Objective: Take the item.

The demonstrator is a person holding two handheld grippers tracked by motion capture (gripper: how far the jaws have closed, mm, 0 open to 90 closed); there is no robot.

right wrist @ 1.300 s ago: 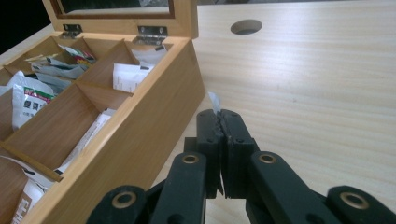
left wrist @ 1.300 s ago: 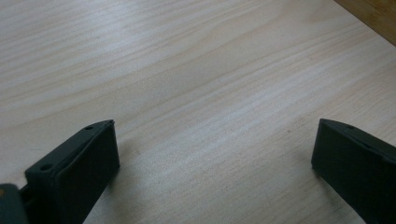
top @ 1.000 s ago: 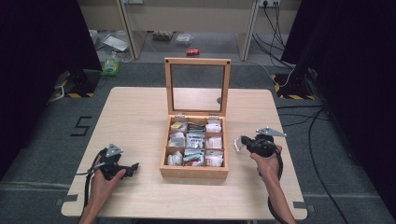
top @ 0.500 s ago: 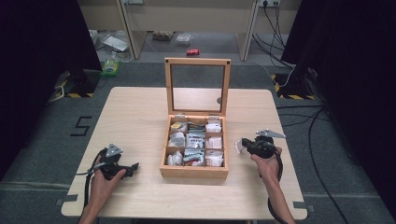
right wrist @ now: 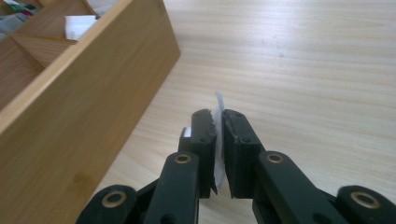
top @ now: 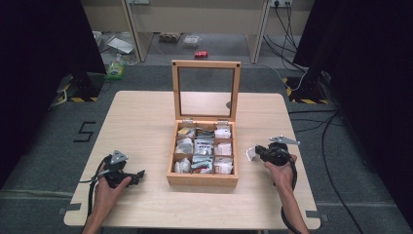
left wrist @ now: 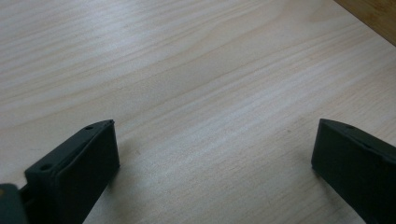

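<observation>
Packet clamped in your right gripper, just off the box's right wall

Your right gripper (right wrist: 218, 135) has its jaws pressed together on a thin white packet (right wrist: 217, 105), whose edge sticks up between the pads. In the high view that right gripper (top: 257, 152) sits at about four o'clock from the table's middle, with the packet (top: 251, 153) at its tip, near the right wall of the wooden box (top: 202, 179) but not touching it. Compared with a second ago, your right hand has eased slightly lower and toward you; the packet stays pinched. Your left gripper (left wrist: 212, 154) has its jaws wide apart over bare table (left wrist: 196, 70), holding nothing. In the high view it (top: 138, 174) rests at about eight o'clock, unmoved since the earlier frames. Farther off, the box's compartments hold small sachets (top: 204, 146), and its glass lid (top: 206, 90) stands upright at twelve o'clock, unchanged.
</observation>
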